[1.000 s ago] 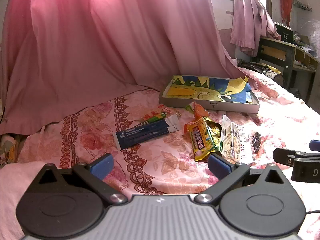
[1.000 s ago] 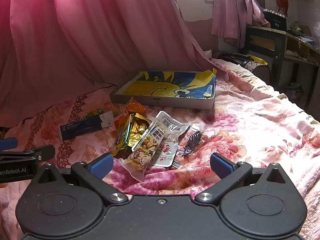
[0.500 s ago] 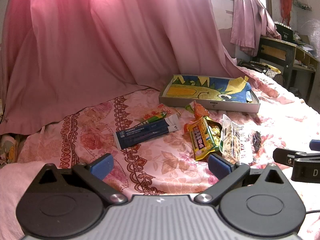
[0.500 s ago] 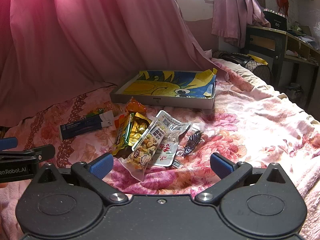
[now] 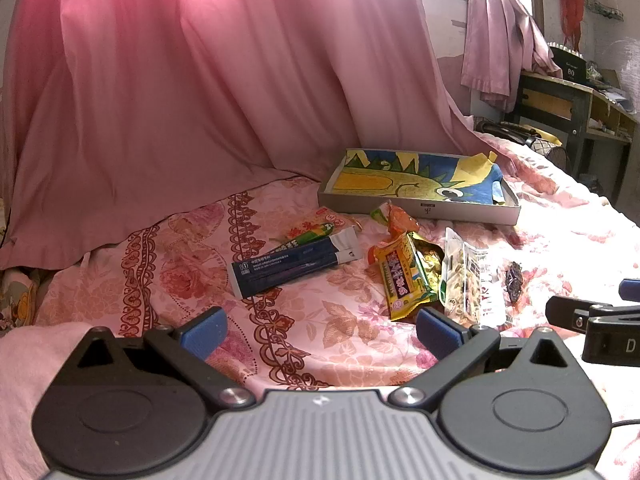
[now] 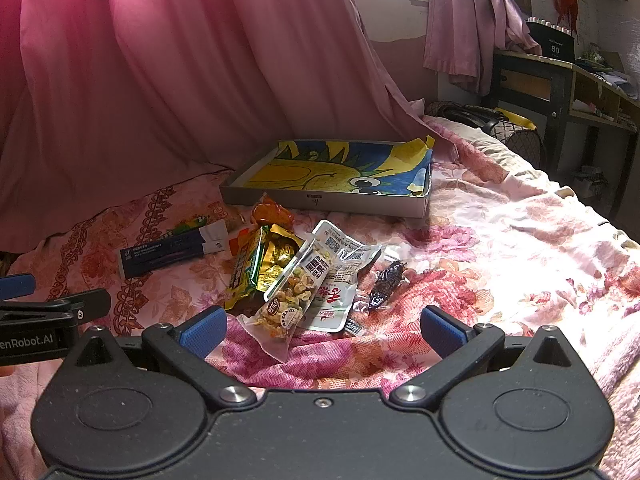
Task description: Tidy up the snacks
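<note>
Several snack packets lie on the floral bedspread in front of a shallow grey box (image 5: 424, 210) (image 6: 328, 203) lined with a yellow and blue picture. They include a dark blue long packet (image 5: 292, 266) (image 6: 168, 252), a yellow-green packet (image 5: 402, 280) (image 6: 248, 268), a clear nut packet (image 5: 460, 276) (image 6: 294, 294), an orange packet (image 5: 400, 222) (image 6: 270, 212) and a small dark candy (image 5: 514, 276) (image 6: 386, 282). My left gripper (image 5: 320, 330) is open and empty, short of the packets. My right gripper (image 6: 322, 328) is open and empty, just short of the nut packet.
A pink curtain (image 5: 200, 80) hangs behind the bed. A dark desk (image 6: 560, 80) with clutter stands at the right. The bed's edge drops off at the right (image 6: 612, 240). Each gripper shows at the edge of the other's view.
</note>
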Available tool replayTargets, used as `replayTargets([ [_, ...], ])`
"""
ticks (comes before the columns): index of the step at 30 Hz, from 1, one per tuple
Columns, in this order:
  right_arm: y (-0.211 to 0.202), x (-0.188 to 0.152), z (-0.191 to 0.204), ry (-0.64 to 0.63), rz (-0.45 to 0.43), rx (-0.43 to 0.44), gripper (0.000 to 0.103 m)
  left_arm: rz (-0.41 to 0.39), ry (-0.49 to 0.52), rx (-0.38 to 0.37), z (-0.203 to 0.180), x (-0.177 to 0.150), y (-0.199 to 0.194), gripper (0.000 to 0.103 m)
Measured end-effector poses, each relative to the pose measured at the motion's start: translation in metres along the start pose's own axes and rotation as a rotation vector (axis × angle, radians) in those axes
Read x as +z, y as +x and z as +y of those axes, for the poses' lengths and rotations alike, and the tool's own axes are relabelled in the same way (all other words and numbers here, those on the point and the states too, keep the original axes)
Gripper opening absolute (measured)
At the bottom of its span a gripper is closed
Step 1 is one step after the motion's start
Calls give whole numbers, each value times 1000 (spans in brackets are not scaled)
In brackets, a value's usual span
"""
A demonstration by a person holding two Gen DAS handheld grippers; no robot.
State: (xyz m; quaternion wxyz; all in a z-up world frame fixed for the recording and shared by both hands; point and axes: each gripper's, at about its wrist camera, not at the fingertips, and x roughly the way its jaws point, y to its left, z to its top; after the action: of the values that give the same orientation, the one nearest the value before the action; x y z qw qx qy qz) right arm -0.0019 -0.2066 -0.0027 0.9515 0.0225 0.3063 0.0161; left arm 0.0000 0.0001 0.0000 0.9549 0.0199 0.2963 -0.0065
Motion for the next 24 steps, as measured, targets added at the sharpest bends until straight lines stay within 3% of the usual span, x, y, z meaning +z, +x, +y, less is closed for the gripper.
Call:
replayTargets([
  [16,-1,2,-1,6,9,2,102,6,4,4,0,0,-1,103],
  [24,6,8,-11,84,36,-11,102,78,-22,-17,7,9,16,103],
])
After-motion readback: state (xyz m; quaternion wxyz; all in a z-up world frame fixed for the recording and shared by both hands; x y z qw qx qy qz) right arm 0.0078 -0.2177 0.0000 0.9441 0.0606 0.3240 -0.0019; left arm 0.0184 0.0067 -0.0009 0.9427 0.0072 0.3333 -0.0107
